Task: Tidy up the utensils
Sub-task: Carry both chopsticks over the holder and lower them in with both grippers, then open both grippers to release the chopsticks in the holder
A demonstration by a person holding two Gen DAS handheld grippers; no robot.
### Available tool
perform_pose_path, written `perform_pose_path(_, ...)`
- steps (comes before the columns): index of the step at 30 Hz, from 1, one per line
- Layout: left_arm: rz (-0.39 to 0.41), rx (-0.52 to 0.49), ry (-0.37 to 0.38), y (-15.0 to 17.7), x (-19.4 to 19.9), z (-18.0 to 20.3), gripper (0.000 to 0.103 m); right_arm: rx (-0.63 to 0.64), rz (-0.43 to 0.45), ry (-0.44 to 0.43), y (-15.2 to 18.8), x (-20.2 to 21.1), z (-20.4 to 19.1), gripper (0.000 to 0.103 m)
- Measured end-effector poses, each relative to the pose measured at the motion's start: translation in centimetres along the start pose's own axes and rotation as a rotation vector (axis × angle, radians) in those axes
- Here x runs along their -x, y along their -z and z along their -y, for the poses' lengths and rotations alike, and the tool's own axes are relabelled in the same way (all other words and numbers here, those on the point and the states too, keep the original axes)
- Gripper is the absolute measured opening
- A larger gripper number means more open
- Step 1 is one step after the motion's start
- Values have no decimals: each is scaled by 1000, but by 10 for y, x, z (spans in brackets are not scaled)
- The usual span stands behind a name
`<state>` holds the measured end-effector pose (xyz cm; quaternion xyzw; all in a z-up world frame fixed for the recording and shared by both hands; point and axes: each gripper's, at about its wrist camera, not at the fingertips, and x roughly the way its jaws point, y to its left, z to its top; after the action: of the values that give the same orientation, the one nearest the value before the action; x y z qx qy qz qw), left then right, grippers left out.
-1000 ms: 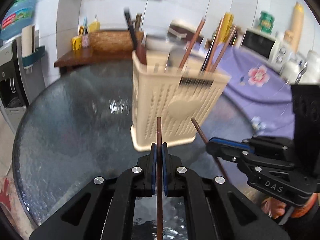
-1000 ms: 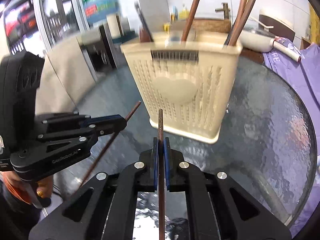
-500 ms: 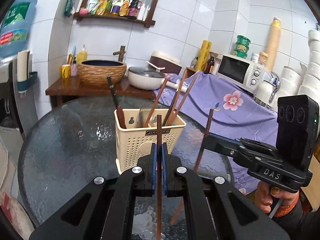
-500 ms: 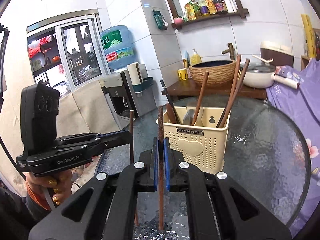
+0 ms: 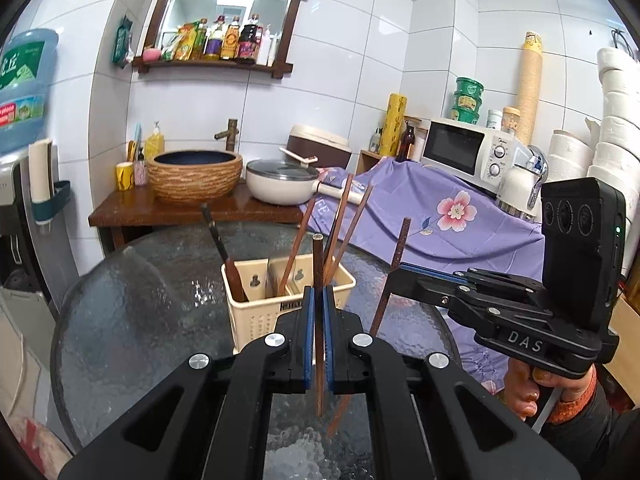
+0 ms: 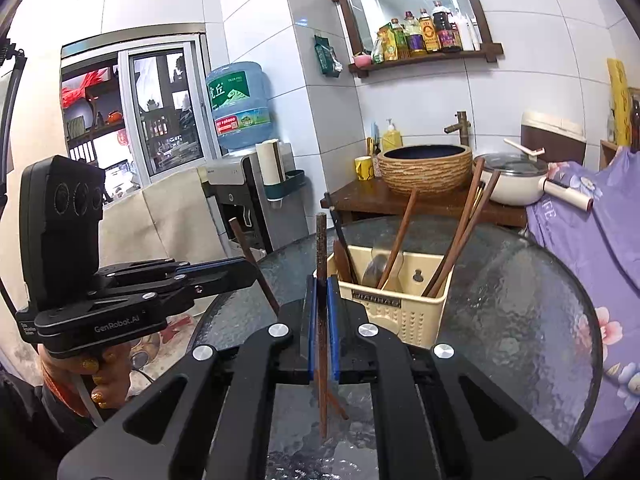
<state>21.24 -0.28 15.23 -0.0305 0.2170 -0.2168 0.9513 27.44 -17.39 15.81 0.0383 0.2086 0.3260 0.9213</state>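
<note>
A cream plastic utensil holder [image 5: 256, 316] [image 6: 400, 312] stands on the round glass table [image 5: 132, 320]; several brown chopsticks and a dark-handled utensil stick out of it. My left gripper [image 5: 318, 300] is shut on one upright brown chopstick [image 5: 318, 264], held in front of the holder. My right gripper [image 6: 322, 292] is shut on another upright brown chopstick [image 6: 321, 240], also just in front of the holder. Each gripper shows in the other's view: the right gripper [image 5: 400, 276] with its chopstick [image 5: 396, 256], the left gripper [image 6: 244, 276] with its chopstick [image 6: 248, 252].
Behind the table a wooden stand [image 5: 180, 208] carries a woven basin [image 5: 194, 174] and a white pot [image 5: 280, 182]. A purple flowered cloth [image 5: 440, 216] covers a counter with a microwave [image 5: 464, 148]. A water dispenser [image 6: 240, 184] stands at the left.
Both grippers have risen and drawn back from the holder, each still gripping its chopstick; the holder now appears smaller and lower, seen from above its rim.
</note>
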Motion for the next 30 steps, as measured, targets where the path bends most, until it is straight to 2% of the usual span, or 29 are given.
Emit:
perform_pose_path(5,14,-28,20,-26,2,1,4,7,-2,2,-23,1,5,6)
perform_pose_path(8,48,-44,19,-52,9,0,4,14,18,1,-45,8,6,6)
perform_pose_path(13,127,-68,-23,-101,18,-1,4,17,94,21,-95,22,12,6)
perform_pose_path(14,141,-73,-33,-112,19,-1,0,15,108,29,-104,24,13,6)
perform_pose_path(16,175,-78,-68,-129,19,-2,0,1,139,32,-126,27,17,6)
perform_pose_path(19,176,-79,-89,-146,7,-4,0,26,189,82,-152,28,18,6)
perform_pose_path(22,154,-67,-130,-143,-22,-11,0,46,219,142,-159,15,24,6)
perform_pose_path(24,123,-20,-159,-128,-44,-23,0,69,218,185,-149,-4,29,6)
perform_pose_path(26,100,39,-220,-101,-71,-37,0,68,193,233,-130,-30,38,6)
perform_pose_path(30,30,132,-209,-50,-101,-54,0,-6,155,228,-97,-60,58,6)
